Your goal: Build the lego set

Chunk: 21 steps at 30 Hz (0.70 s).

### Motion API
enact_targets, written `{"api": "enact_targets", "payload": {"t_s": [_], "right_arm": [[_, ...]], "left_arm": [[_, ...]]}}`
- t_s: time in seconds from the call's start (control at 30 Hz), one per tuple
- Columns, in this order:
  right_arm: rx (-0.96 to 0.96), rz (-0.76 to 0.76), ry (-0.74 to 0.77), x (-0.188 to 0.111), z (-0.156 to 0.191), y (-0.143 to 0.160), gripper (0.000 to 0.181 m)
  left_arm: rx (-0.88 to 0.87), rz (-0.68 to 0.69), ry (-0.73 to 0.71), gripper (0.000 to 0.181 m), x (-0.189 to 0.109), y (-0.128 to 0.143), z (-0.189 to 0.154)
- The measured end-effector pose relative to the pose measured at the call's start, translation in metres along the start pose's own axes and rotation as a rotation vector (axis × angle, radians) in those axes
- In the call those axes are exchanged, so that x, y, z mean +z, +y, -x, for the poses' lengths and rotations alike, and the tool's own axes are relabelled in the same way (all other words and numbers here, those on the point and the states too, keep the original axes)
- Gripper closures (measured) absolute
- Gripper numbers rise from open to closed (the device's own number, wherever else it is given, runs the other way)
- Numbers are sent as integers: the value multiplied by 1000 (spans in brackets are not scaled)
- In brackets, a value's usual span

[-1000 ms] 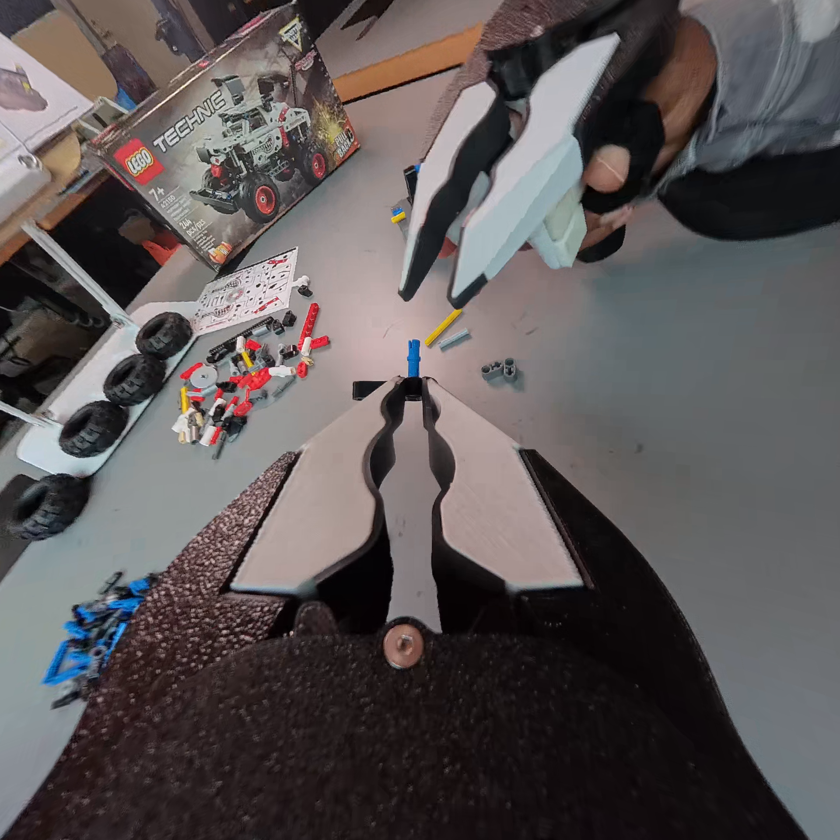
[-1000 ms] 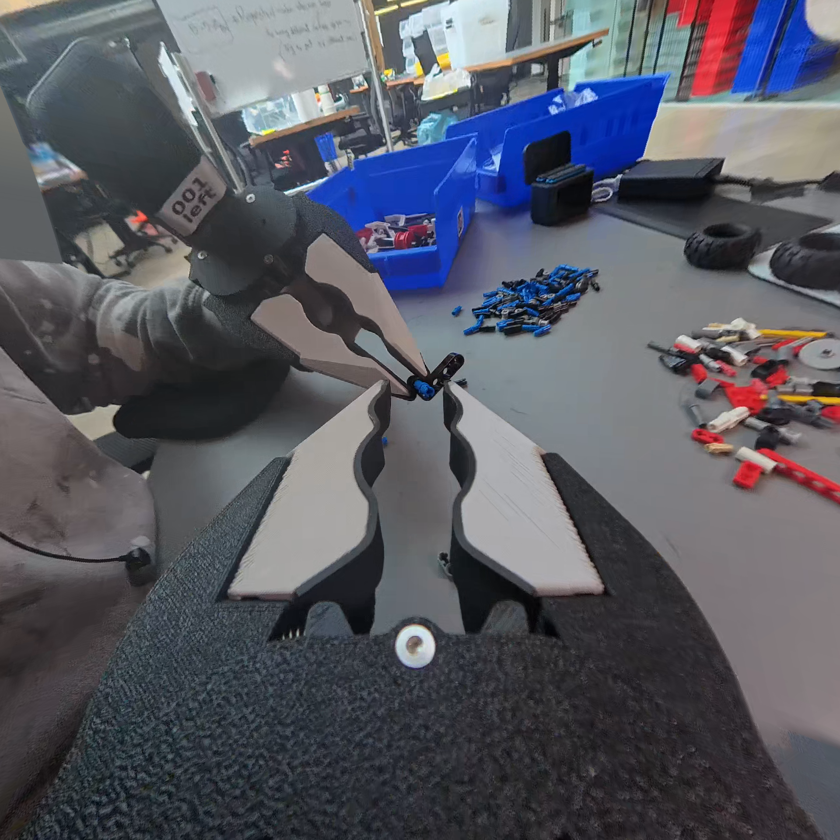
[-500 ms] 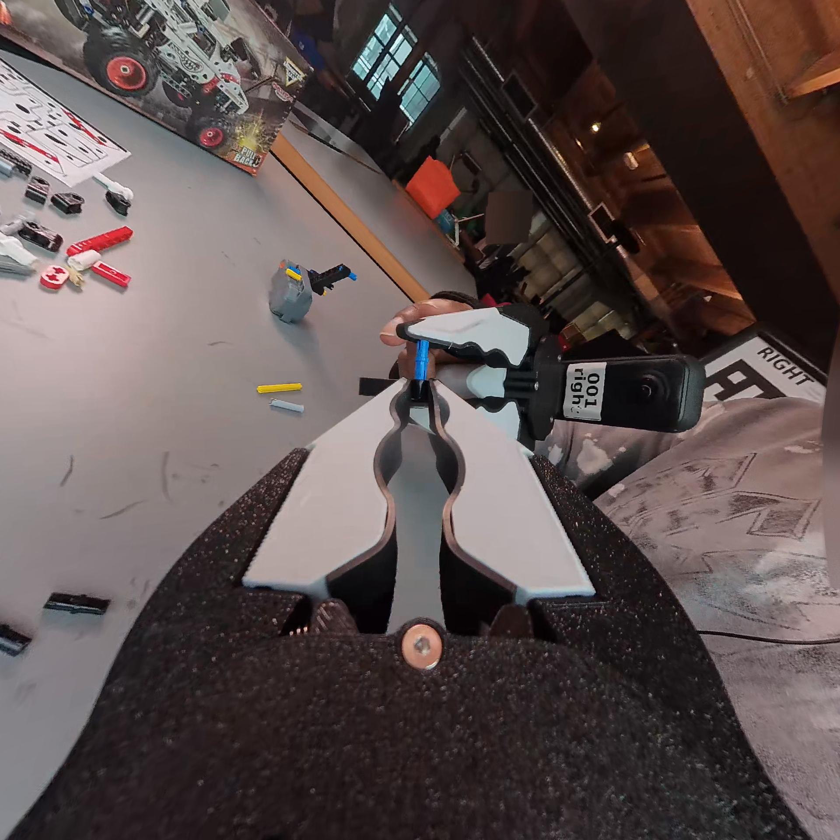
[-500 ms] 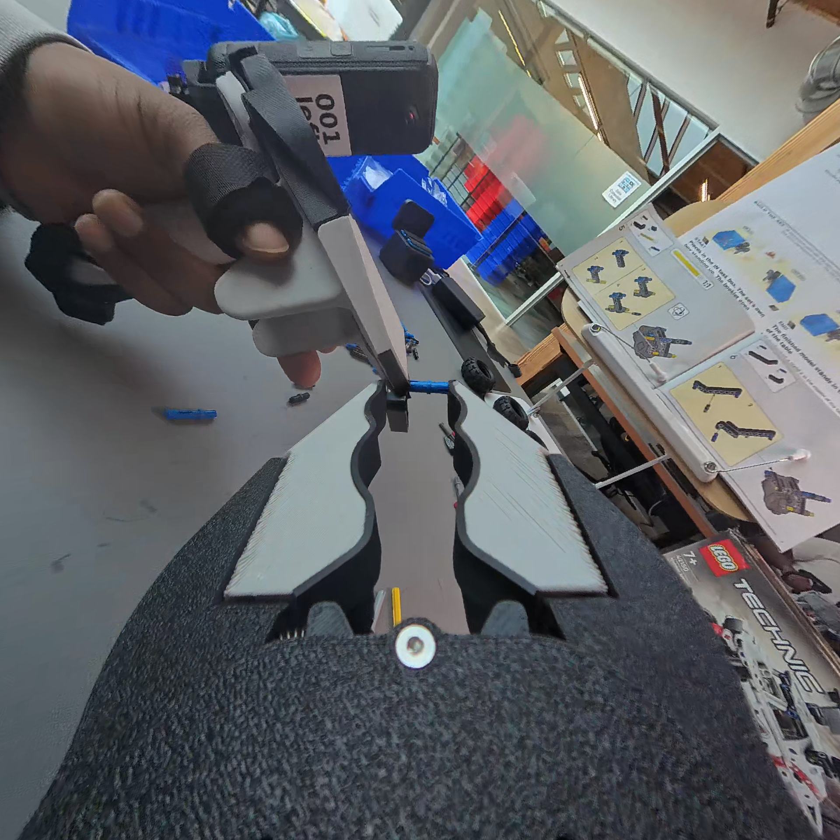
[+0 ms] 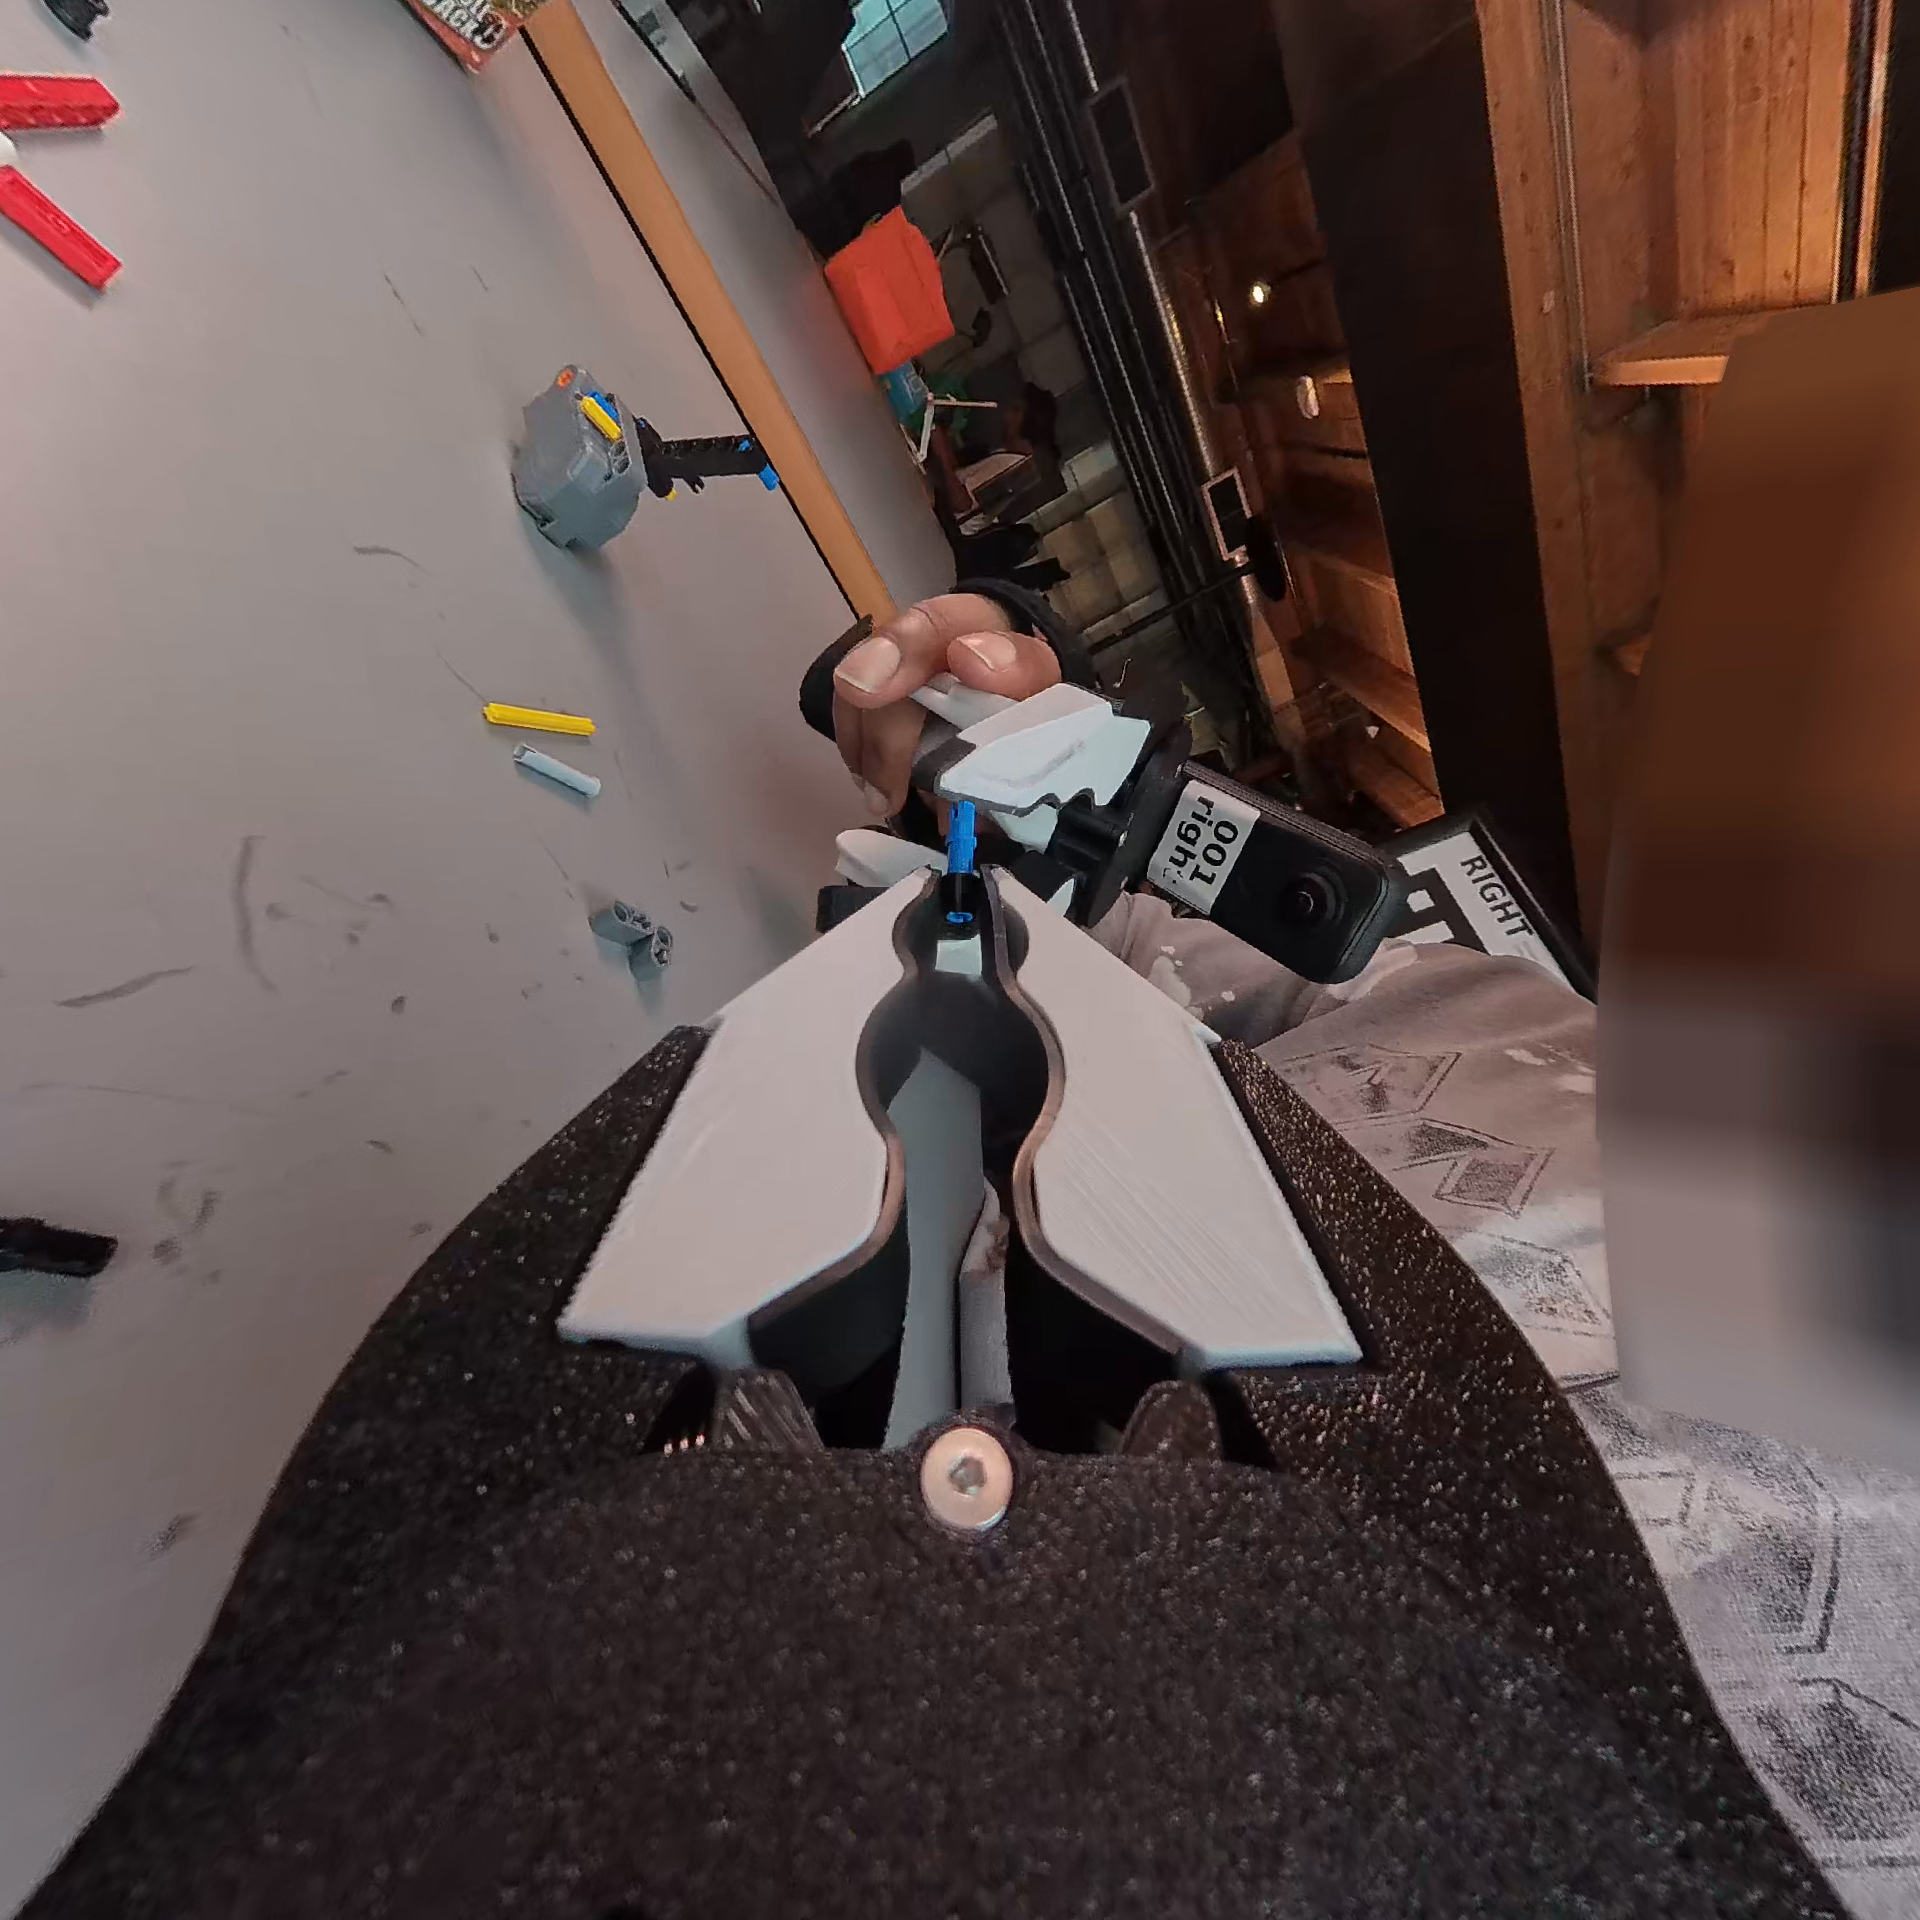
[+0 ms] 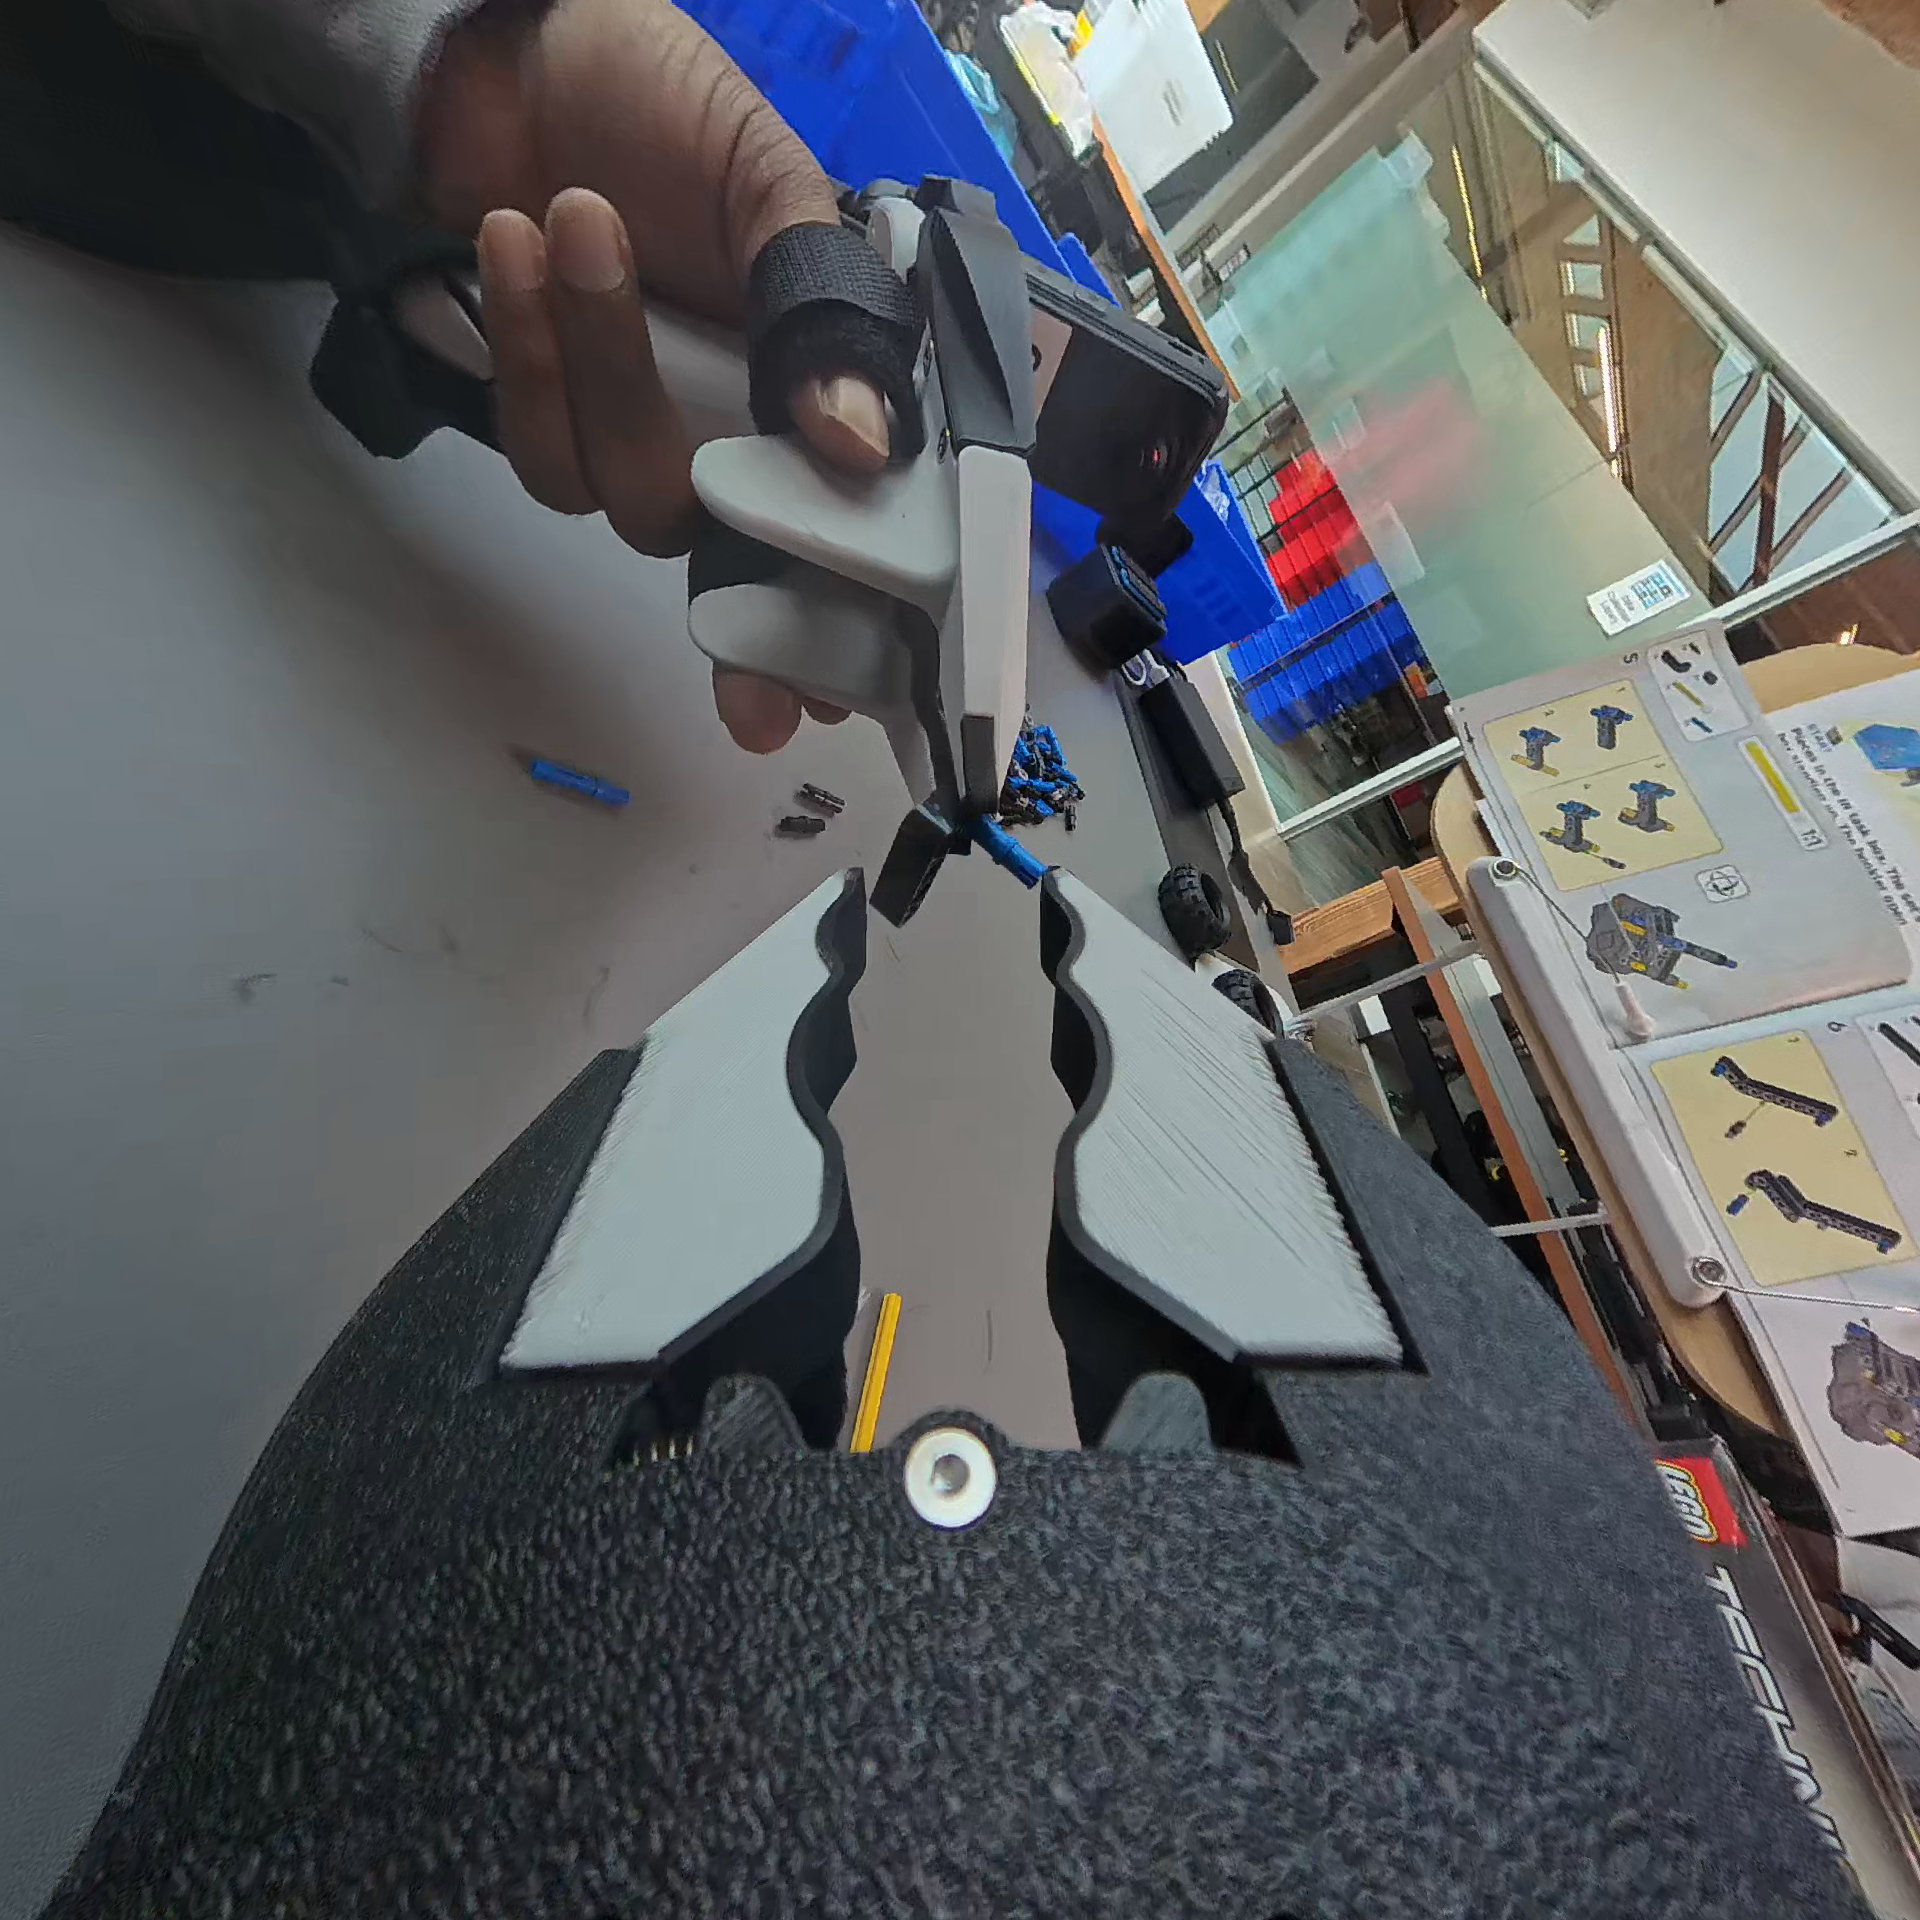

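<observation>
Left wrist view: the left gripper (image 5: 958, 902) has its fingers drawn close at the tips, pinching a black lego beam (image 5: 956, 902) with a blue pin (image 5: 961, 844) standing out of it. Just beyond, the right gripper (image 5: 1023, 774) is seen side-on, held in a hand (image 5: 914, 686), its tip just at the outer end of the blue pin. Whether they touch cannot be told from here. On the grey table (image 5: 260, 623) to the left lie a small grey connector (image 5: 634, 930), a light grey axle (image 5: 557, 773) beside a yellow axle (image 5: 538, 718), and farther off a grey assembly with a black beam attached (image 5: 603, 457). Red beams (image 5: 57, 166) lie at the far left edge.

Right wrist view: the right gripper (image 6: 951, 888) has its fingers spread apart, holding nothing. The blue pin (image 6: 1006, 852) reaches to just beside the tip of its right-hand finger. The black lego beam (image 6: 914, 862) hangs between the tips, clamped by the left gripper (image 6: 966, 805), which comes down from above in a hand (image 6: 623, 239). Beyond, on the table (image 6: 208, 727), lie a loose blue pin (image 6: 578, 781), two small black pins (image 6: 810, 812) and a pile of blue and black pins (image 6: 1039, 774). Black tyres (image 6: 1195, 909) and blue bins (image 6: 1226, 582) stand farther back. An instruction booklet (image 6: 1704, 831) sits at the right.
</observation>
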State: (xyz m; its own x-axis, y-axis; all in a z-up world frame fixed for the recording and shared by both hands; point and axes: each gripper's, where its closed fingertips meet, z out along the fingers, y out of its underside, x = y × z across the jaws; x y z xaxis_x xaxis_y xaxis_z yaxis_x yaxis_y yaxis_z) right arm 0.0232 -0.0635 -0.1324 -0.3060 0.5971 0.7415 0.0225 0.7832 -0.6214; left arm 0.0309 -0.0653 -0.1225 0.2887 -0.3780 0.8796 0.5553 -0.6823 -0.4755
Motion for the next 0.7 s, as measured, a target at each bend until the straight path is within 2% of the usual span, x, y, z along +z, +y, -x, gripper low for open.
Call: {"api": "enact_targets", "payload": {"t_s": [0.07,0.17,0.33,0.43,0.63,0.7], "right_arm": [[3,-7,1,-2,-1,0,158],[51,-5,19,-1,-3,2,159],[243,-32,65,5,-8,-3,145],[245,-36,129,6,-15,-5,152],[172,-53,167,5,-18,-12,155],[149,-55,168,6,-15,-15,163]], "left_arm": [[-6,0,3,176,-1,0,1],[-12,-17,7,176,-1,-3,2],[-31,-83,25,176,-1,-11,0],[-47,-103,46,176,-2,-13,-2],[-66,-105,83,176,-4,-13,-10],[-74,-103,90,176,-3,-13,-11]]}}
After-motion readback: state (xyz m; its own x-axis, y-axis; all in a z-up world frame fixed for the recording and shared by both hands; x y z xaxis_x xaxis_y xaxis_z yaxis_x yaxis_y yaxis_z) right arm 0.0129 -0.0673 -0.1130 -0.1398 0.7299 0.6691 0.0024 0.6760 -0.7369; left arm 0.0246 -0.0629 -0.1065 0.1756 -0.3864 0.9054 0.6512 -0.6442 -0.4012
